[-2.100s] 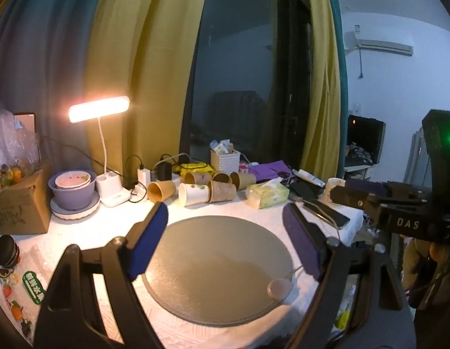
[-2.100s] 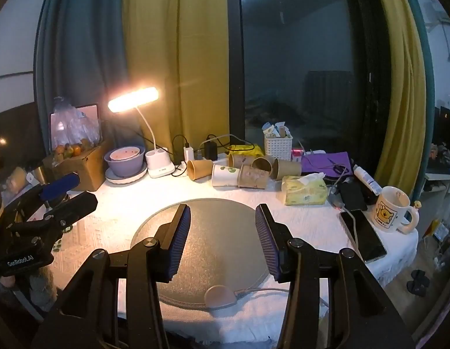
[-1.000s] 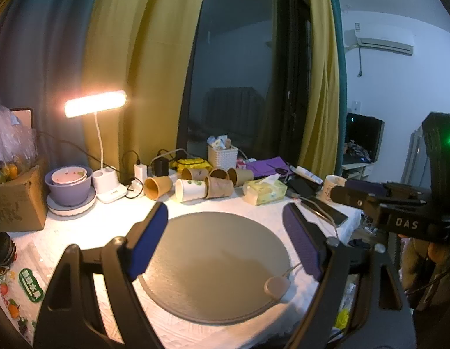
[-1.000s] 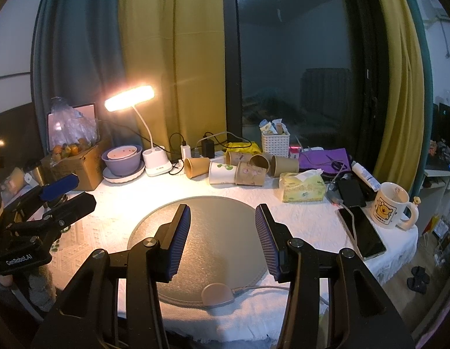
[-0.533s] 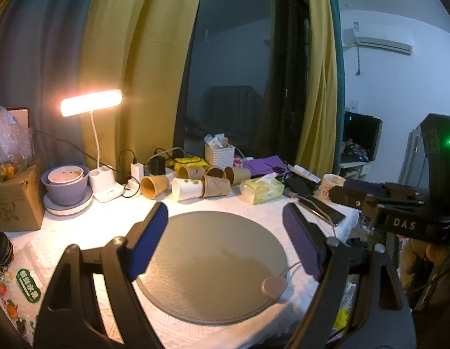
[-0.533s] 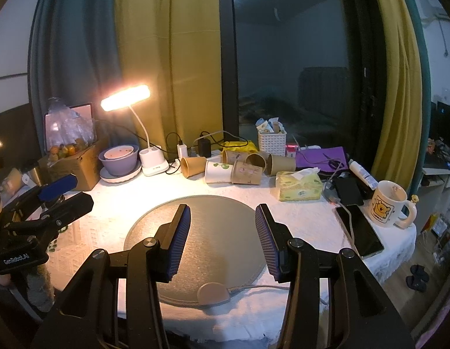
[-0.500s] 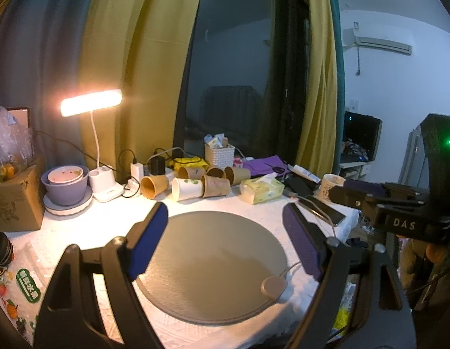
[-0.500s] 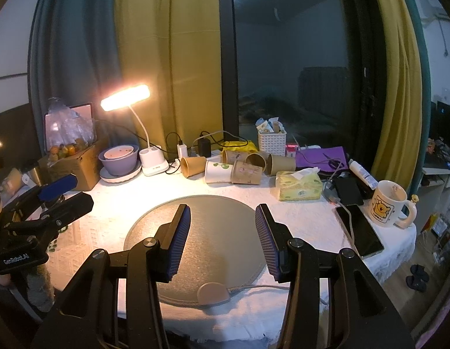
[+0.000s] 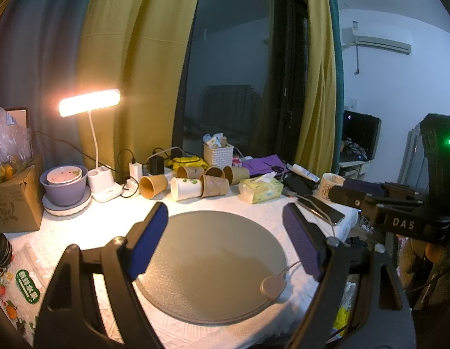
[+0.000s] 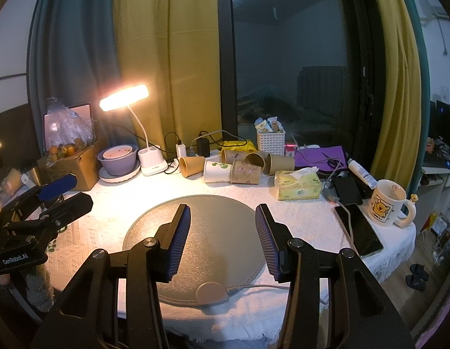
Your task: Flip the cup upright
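Note:
Several paper cups lie on their sides in a cluster at the back of the table: a brown cup (image 9: 153,185) (image 10: 191,165), a white cup with green leaves (image 9: 186,188) (image 10: 217,171), a brown printed cup (image 9: 215,185) (image 10: 246,175) and more brown cups (image 9: 236,174) (image 10: 280,164) behind. My left gripper (image 9: 225,234) is open and empty, held above the near side of a round grey mat (image 9: 213,264). My right gripper (image 10: 222,240) is open and empty above the same mat (image 10: 213,215). Both are well short of the cups.
A lit desk lamp (image 10: 124,101), purple bowl (image 10: 117,160), cardboard box (image 10: 76,168) stand back left. A tissue pack (image 10: 297,187), phones (image 10: 357,229), yellow-print mug (image 10: 386,203) and white basket (image 10: 270,142) are at right. The other gripper shows at each view's edge (image 9: 399,212) (image 10: 41,212).
Both views have drifted slightly back and up; the cups and lamp sit a little lower and farther in frame. Both grippers stay open and empty.

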`<state>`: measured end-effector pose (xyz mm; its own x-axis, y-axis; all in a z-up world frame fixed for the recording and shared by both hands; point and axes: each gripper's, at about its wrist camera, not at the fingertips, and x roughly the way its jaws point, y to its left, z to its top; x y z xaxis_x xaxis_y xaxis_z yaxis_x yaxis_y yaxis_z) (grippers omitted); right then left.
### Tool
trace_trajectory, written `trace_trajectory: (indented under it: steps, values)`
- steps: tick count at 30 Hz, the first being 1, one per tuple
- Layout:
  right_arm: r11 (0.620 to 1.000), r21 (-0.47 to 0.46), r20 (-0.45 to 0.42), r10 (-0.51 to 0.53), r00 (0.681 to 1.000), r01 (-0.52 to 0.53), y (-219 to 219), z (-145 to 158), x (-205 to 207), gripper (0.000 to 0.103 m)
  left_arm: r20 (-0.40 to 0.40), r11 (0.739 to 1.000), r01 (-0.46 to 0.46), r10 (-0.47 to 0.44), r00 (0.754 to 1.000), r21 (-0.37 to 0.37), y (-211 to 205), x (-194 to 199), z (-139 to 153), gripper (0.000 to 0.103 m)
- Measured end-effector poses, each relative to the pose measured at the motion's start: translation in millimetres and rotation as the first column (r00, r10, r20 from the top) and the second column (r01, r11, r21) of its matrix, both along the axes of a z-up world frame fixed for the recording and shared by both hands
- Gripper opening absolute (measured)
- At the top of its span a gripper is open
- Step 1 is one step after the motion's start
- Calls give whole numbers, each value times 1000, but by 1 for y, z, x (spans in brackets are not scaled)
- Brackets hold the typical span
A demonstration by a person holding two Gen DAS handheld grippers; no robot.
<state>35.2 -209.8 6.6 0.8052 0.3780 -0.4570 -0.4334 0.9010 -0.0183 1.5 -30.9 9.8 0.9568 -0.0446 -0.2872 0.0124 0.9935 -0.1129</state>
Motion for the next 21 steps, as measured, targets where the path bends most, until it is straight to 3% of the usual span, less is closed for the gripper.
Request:
trace_trajectory:
  steps: [21]
  values:
    - [1000,-1,0,1,1000,-1,0,-1,0,49,-2,1000,1,-1,1000,3,-2,0,0,82]
